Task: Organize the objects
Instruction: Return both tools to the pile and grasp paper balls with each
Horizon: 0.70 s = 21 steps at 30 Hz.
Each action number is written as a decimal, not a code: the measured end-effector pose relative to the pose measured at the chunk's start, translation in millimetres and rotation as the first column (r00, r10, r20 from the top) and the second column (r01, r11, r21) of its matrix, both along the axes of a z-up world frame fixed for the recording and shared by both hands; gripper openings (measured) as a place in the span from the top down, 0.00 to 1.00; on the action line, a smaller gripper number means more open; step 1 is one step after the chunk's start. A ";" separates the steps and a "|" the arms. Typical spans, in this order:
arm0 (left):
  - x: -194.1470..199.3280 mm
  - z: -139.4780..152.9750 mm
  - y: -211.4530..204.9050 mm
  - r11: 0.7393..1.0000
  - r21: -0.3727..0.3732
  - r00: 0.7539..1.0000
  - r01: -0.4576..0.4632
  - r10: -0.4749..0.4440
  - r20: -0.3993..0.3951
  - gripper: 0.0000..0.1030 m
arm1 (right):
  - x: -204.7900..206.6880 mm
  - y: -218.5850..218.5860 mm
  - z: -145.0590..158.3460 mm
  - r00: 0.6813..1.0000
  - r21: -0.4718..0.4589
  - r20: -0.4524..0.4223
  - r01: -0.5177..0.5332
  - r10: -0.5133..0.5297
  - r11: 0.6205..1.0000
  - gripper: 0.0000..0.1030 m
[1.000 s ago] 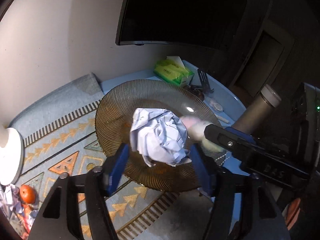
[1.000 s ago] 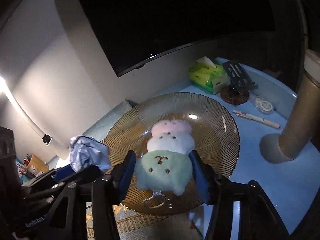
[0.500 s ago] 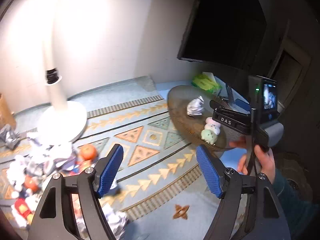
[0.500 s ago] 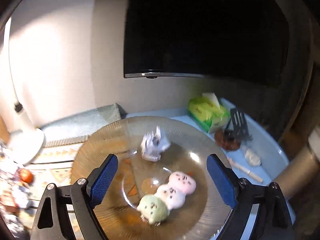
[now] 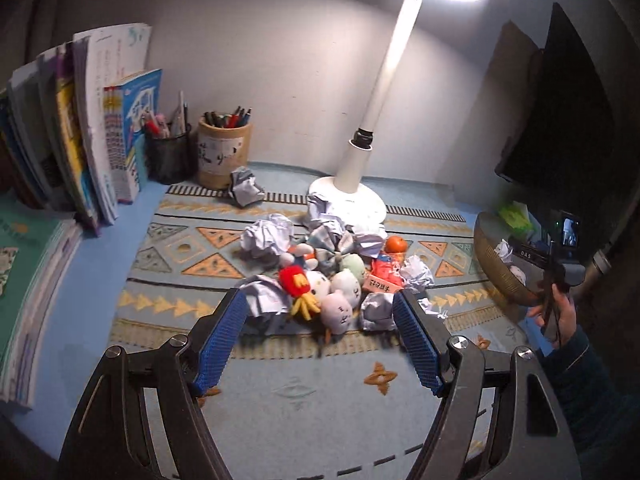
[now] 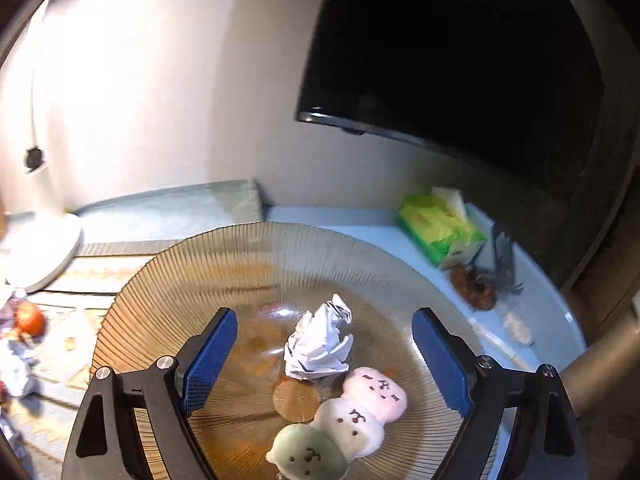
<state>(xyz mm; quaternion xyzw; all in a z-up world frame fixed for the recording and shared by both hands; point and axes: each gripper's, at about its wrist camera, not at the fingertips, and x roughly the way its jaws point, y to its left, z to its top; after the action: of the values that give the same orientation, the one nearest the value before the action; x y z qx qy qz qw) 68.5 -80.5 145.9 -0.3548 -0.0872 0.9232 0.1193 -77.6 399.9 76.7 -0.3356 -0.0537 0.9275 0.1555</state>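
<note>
Pile on mat before left gripper, both grippers' jaws spread, empty: paper balls, plush toys, likely light, soft, crushable; grasp across middles; right gripper over plate.

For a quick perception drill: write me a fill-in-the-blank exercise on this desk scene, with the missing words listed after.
1. The crumpled paper ball lies in the ribbed glass ____.
2. Both the left claw and the right claw hold ____.
3. The three-part plush in the plate has a pink, a white and a ____ part.
4. The orange fruit sits at the pile's edge near the base of the ____.

Missing words: plate; nothing; green; lamp
</note>
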 end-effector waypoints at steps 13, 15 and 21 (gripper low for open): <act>5.2 -63.5 3.5 0.998 0.067 0.995 -0.008 0.002 0.098 0.28 | 76.3 -111.2 68.7 0.940 -0.056 -0.204 -0.290 0.274 0.955 0.07; 1.8 -68.1 15.2 0.998 0.066 0.995 0.016 -0.023 0.100 0.28 | 92.5 -136.3 67.1 0.914 -0.151 -0.189 -0.387 0.358 0.910 0.04; -7.8 -78.6 28.7 1.000 0.020 0.996 0.016 -0.017 0.089 0.28 | 113.8 -209.3 17.4 0.871 -0.197 -0.097 -0.491 0.482 0.848 0.04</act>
<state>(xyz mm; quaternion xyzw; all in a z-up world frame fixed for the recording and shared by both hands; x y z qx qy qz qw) 60.7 -51.8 67.4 -0.3954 -0.0983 0.9045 0.1262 36.2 190.6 94.2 -0.3057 -0.0327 0.9439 -0.1205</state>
